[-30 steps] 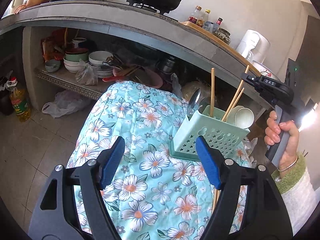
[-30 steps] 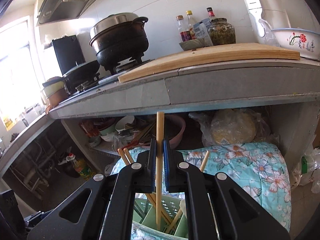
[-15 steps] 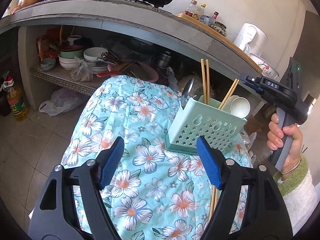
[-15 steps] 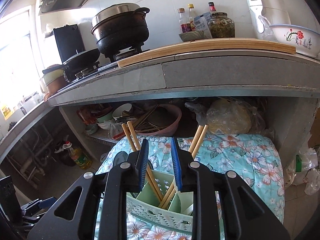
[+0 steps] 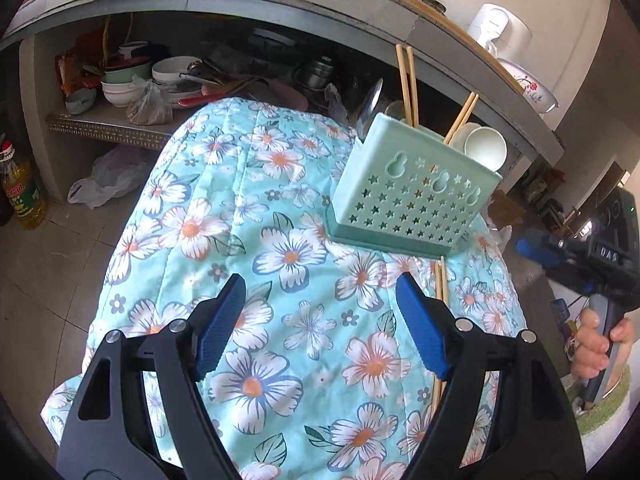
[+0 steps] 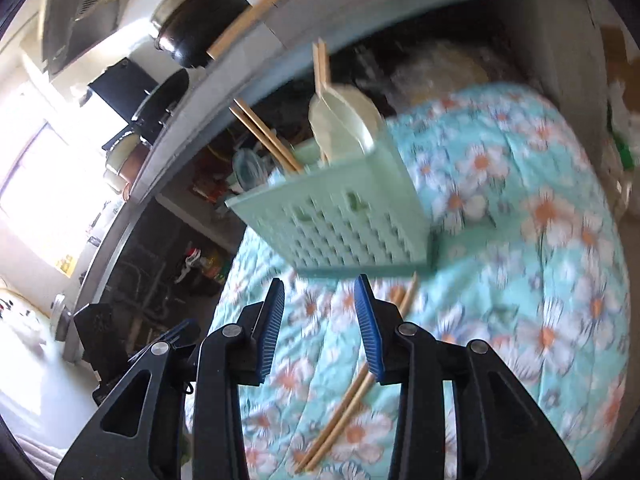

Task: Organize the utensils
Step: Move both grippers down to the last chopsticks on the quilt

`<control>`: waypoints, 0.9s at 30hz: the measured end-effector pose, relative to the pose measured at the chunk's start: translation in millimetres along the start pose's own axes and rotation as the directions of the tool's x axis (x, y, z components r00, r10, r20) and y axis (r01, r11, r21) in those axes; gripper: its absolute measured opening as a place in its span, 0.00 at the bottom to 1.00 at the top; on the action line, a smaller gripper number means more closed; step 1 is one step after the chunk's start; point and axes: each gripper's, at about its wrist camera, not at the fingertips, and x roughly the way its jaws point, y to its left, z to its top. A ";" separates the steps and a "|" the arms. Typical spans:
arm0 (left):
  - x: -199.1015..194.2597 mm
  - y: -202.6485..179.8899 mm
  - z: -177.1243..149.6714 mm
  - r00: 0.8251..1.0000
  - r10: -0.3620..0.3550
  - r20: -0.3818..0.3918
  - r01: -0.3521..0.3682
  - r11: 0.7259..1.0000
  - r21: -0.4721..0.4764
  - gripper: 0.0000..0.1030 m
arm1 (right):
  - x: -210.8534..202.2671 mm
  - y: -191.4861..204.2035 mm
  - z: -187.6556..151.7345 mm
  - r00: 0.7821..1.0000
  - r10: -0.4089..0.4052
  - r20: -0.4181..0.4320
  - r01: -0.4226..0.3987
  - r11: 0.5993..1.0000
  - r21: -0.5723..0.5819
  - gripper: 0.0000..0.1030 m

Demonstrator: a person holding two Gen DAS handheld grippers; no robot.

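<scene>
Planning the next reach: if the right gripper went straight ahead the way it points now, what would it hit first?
Probably the perforated front wall of the mint-green plastic utensil caddy, which sits directly beyond the open right gripper. The frame is motion-blurred, so depth is uncertain; the pair of loose wooden chopsticks lies lower, on the floral quilt.

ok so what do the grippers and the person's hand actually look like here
Both the left gripper and right gripper have black plastic frames with triangular cut-outs, silver round pivot bolts, and blue ribbed pads on the fingers. Seen from the left wrist view, the right gripper's black body carries white "DAS" lettering and a grey handle. The right hand gripping it has a green fuzzy cuff below it.
</scene>
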 end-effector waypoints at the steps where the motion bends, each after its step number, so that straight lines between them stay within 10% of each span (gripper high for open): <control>1: 2.9 -0.8 -4.5 1.000 -0.007 -0.013 0.007 1.000 -0.001 0.72 | 9.6 -11.0 -13.0 0.999 0.008 -0.047 -0.006 0.999 0.043 0.35; 11: 16.7 -20.0 -31.7 0.994 -0.073 -0.083 0.077 0.996 0.041 0.70 | 68.7 -59.0 -80.4 0.979 0.069 -0.194 -0.016 0.965 0.262 0.20; 27: 39.3 -48.9 -49.7 0.945 -0.238 -0.224 0.250 0.968 0.025 0.34 | 73.2 -66.7 -82.0 0.976 0.132 -0.171 -0.076 0.951 0.299 0.07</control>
